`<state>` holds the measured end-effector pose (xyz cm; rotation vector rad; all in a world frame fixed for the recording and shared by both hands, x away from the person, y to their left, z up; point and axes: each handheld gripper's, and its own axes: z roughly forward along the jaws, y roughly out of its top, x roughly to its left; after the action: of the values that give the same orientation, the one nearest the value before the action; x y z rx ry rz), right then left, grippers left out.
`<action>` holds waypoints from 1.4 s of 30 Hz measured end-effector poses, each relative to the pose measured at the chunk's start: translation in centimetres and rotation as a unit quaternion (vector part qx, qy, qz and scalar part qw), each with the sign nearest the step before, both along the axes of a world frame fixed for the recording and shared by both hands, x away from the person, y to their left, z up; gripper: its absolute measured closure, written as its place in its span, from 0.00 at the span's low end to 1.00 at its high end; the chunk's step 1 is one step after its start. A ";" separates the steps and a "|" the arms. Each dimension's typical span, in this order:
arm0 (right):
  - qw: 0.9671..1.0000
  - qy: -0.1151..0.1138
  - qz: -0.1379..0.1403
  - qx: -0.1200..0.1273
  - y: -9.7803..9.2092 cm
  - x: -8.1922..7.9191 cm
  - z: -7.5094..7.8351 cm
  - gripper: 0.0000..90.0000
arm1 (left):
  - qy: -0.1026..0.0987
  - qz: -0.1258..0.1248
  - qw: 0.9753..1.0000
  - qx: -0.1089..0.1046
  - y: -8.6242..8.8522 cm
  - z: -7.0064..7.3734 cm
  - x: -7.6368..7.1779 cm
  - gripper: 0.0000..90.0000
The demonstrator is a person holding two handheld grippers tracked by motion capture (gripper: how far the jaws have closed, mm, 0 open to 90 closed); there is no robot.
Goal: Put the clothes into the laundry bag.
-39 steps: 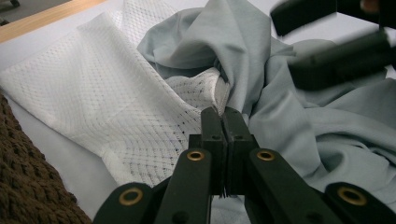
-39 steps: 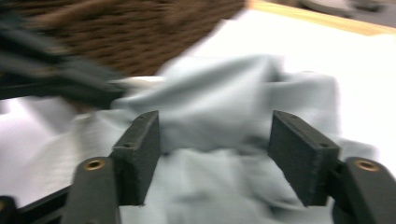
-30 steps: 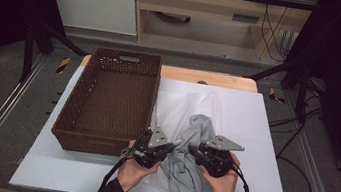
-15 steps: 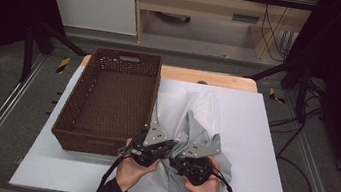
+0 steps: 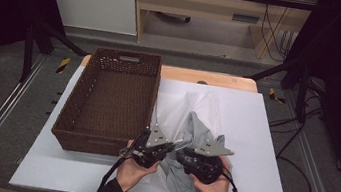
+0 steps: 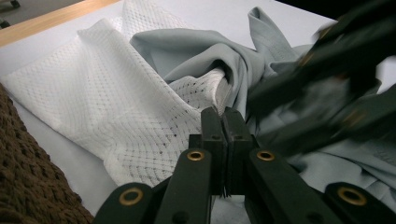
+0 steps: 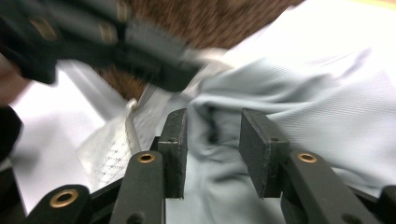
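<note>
My left tool is clenched, its jaws pressed together at the white mesh cloth, though I cannot tell whether any is pinched. My right tool is released over the grey garment. I judge I should push it deeper so a full fold sits between the jaws before closing. The garment lies crumpled on the bench beside the basket, long axis running from me toward the far edge.
</note>
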<state>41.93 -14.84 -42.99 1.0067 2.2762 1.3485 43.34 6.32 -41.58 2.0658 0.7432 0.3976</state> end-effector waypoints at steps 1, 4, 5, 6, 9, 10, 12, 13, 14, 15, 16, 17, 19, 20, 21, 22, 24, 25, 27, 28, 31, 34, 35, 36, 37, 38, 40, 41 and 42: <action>1.000 -0.007 -0.008 0.005 -0.6 -0.1 0.5 0.65 | -0.001 0.000 1.000 0.001 0.0 0.0 0.0 0.99; 0.998 -0.024 -0.062 0.005 -2.7 0.3 1.5 0.52 | -0.003 -0.002 1.000 0.004 -0.2 -0.1 -0.1 0.99; 0.996 -0.027 -0.081 0.000 -3.1 0.8 1.4 0.46 | -0.003 -0.002 1.000 0.005 -0.2 -0.1 -0.1 0.99; 0.995 -0.026 -0.093 -0.005 -3.4 1.3 1.1 0.44 | -0.004 -0.002 1.000 0.006 -0.2 -0.2 -0.1 0.99; 0.995 0.010 -0.101 -0.016 -3.2 3.1 -0.8 0.37 | -0.001 -0.002 1.000 0.007 -0.2 -0.3 0.0 0.99; 0.995 0.022 -0.099 -0.020 -3.0 3.5 -1.4 0.36 | 0.001 -0.002 1.000 0.009 -0.2 -0.4 0.1 0.99; 0.995 0.042 -0.092 -0.022 -2.7 4.0 -2.5 0.42 | 0.002 -0.003 1.000 0.012 -0.2 -0.5 0.1 0.99; 0.995 0.049 -0.084 -0.015 -2.7 4.1 -2.8 0.49 | 0.002 -0.003 1.000 0.013 -0.3 -0.6 0.1 0.99; 0.995 0.051 -0.081 -0.009 -2.7 4.0 -2.8 0.57 | 0.002 -0.004 1.000 0.013 -0.3 -0.6 0.1 0.99; 0.996 0.048 -0.071 -0.006 -2.9 3.8 -2.5 0.69 | 0.003 -0.003 1.000 0.013 -0.3 -0.6 0.1 0.99; 0.997 0.042 -0.069 -0.005 -3.0 3.6 -2.3 0.75 | 0.003 -0.002 1.000 0.013 -0.3 -0.6 0.1 0.99; 0.997 0.038 -0.068 -0.004 -3.1 3.4 -2.0 0.78 | 0.003 -0.002 1.000 0.013 -0.2 -0.6 0.2 0.99; 0.998 0.030 -0.064 0.000 -3.3 2.7 -1.4 0.82 | 0.005 0.003 1.000 0.012 0.0 -0.6 0.3 0.99; 0.998 0.028 -0.064 -0.002 -3.3 2.5 -1.2 0.82 | 0.007 0.005 1.000 0.010 0.1 -0.6 0.4 0.99; 0.998 0.022 -0.062 -0.006 -3.2 2.1 -0.9 0.82 | 0.008 0.007 1.000 0.009 0.2 -0.6 0.5 0.99; 0.998 0.014 -0.060 -0.007 -3.2 1.8 -0.7 0.81 | 0.008 0.008 1.000 0.008 0.2 -0.6 0.5 0.99; 0.998 0.004 -0.058 -0.006 -3.2 1.3 -0.1 0.82 | 0.007 0.009 1.000 0.009 0.3 -0.5 0.5 0.99; 0.998 0.000 -0.057 -0.005 -3.2 1.0 0.2 0.83 | 0.007 0.009 1.000 0.009 0.3 -0.5 0.5 0.99; 0.998 -0.006 -0.055 -0.001 -3.2 0.8 0.6 0.86 | 0.009 0.009 1.000 0.010 0.3 -0.5 0.5 0.99; 0.999 -0.006 -0.054 0.000 -3.2 0.7 0.8 0.87 | 0.009 0.009 1.000 0.012 0.3 -0.6 0.5 0.99; 0.999 -0.017 -0.048 0.002 -3.3 0.2 1.2 0.90 | 0.011 0.011 1.000 0.014 0.3 -0.6 0.6 0.99; 0.999 -0.036 -0.021 0.009 -3.1 -0.6 1.6 0.90 | 0.012 0.014 1.000 0.018 0.2 -0.5 0.6 0.99; 0.999 -0.034 0.000 0.011 -2.8 -0.8 1.6 0.90 | 0.011 0.015 1.000 0.017 0.2 -0.5 0.5 0.99; 0.999 -0.032 0.020 0.011 -2.4 -1.0 1.5 0.90 | 0.012 0.015 1.000 0.016 0.2 -0.4 0.5 0.99; 0.999 -0.026 0.037 0.005 -2.0 -1.1 1.3 0.90 | 0.010 0.015 1.000 0.012 0.3 -0.2 0.5 0.99; 0.999 -0.019 0.051 -0.002 -1.5 -1.1 1.0 0.90 | 0.008 0.016 1.000 0.009 0.3 -0.1 0.4 0.99; 0.998 -0.005 0.066 -0.015 -0.5 -0.9 0.2 0.90 | 0.001 0.016 1.000 0.002 0.5 0.3 0.2 0.99; 0.997 0.002 0.068 -0.020 -0.1 -0.7 -0.2 0.90 | -0.002 0.015 1.000 -0.003 0.5 0.5 0.2 0.99; 0.997 0.007 0.070 -0.024 0.3 -0.6 -0.6 0.90 | -0.006 0.014 1.000 -0.009 0.6 0.8 0.0 0.99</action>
<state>41.34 -14.50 -43.54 0.8587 2.4157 1.3379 43.34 6.92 -40.75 2.0363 0.7663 0.4158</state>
